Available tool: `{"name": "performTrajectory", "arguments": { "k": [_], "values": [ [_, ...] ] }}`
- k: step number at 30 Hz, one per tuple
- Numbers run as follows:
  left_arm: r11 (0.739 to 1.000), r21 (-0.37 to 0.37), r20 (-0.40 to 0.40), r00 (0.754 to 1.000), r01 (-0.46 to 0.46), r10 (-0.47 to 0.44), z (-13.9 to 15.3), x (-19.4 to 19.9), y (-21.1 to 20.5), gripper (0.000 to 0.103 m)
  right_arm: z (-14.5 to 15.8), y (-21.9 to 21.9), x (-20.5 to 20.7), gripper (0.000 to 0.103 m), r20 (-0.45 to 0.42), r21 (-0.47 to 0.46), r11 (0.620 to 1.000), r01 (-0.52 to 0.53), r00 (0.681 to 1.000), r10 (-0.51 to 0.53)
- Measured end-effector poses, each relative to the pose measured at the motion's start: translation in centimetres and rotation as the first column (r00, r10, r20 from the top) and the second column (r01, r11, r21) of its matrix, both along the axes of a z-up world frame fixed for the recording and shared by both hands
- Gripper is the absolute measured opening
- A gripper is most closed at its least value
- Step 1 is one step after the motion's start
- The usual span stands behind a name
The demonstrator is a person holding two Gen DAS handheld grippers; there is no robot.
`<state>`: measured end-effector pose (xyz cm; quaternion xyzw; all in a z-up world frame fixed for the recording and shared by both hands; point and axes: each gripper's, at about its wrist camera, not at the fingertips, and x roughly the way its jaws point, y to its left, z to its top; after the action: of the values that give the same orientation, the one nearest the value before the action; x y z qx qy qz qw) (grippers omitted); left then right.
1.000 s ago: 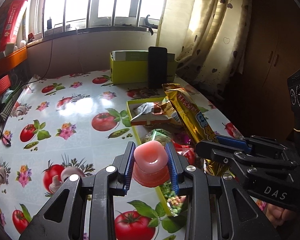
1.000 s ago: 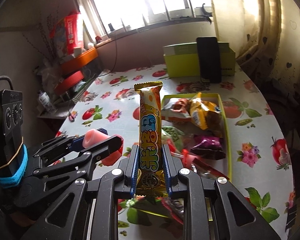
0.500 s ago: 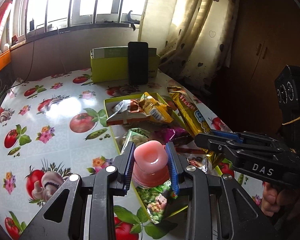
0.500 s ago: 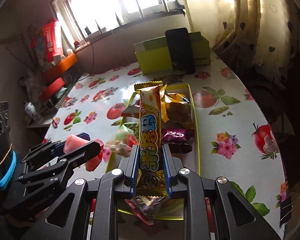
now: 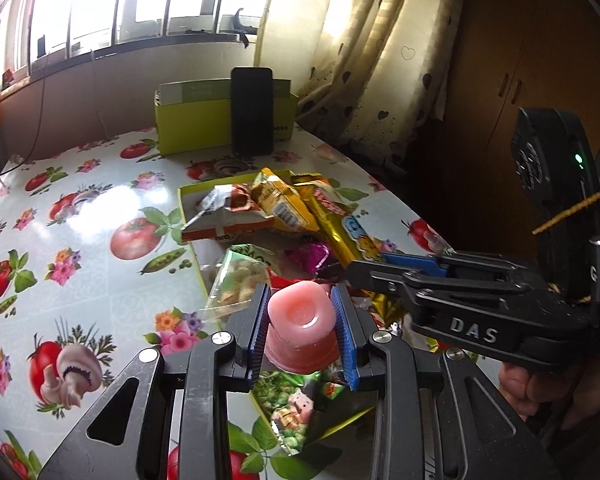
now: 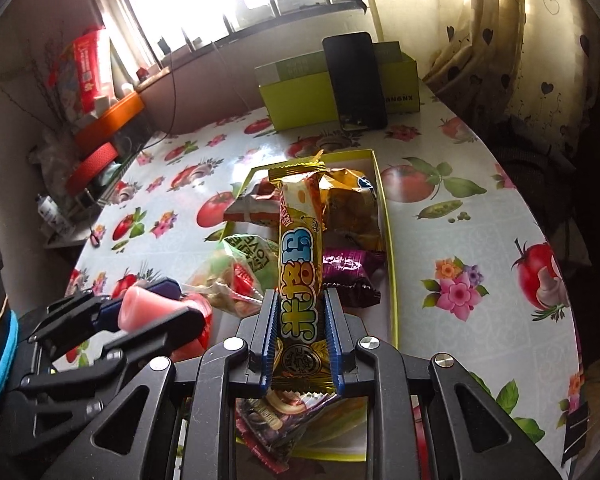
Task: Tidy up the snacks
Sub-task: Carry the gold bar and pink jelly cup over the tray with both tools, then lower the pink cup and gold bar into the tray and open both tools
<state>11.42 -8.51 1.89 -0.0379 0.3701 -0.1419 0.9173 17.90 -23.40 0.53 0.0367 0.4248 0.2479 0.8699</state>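
Observation:
My left gripper (image 5: 302, 332) is shut on a pink jelly cup (image 5: 302, 326), held above the near end of a shallow yellow-green tray (image 5: 188, 204). My right gripper (image 6: 300, 340) is shut on a long gold snack bar (image 6: 300, 248), which points forward over the tray (image 6: 390, 240). The tray holds several snack packets: an orange-white bag (image 5: 224, 216), a yellow bag (image 5: 284, 204), a purple packet (image 6: 350, 276) and a green packet (image 5: 240, 276). The right gripper shows in the left wrist view (image 5: 364, 270), to the right; the left gripper with the cup shows in the right wrist view (image 6: 156, 306), to the left.
The table (image 5: 80, 220) has a tomato-and-flower cloth. A green box (image 5: 204, 128) with a black phone (image 5: 251, 110) leaning on it stands at the far edge. Curtains (image 5: 380, 60) and a dark cabinet are on the right, and shelves with clutter (image 6: 100, 120) on the left.
Both grippers have moved toward and over the tray with their snacks still held. The gold bar now hangs lower over the tray's packets.

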Motion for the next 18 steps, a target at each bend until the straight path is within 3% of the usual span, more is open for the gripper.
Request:
{"name": "performTrajectory", "arguments": {
  "k": [18],
  "values": [
    [0.998, -0.014, -0.065, 0.996, 0.057, -0.058, -2.7, 2.7, -1.0, 0.032, -1.4, 0.4, 3.0, 0.02, -0.018, -0.003, 0.999, -0.037, 0.999, 0.037]
  ]
}}
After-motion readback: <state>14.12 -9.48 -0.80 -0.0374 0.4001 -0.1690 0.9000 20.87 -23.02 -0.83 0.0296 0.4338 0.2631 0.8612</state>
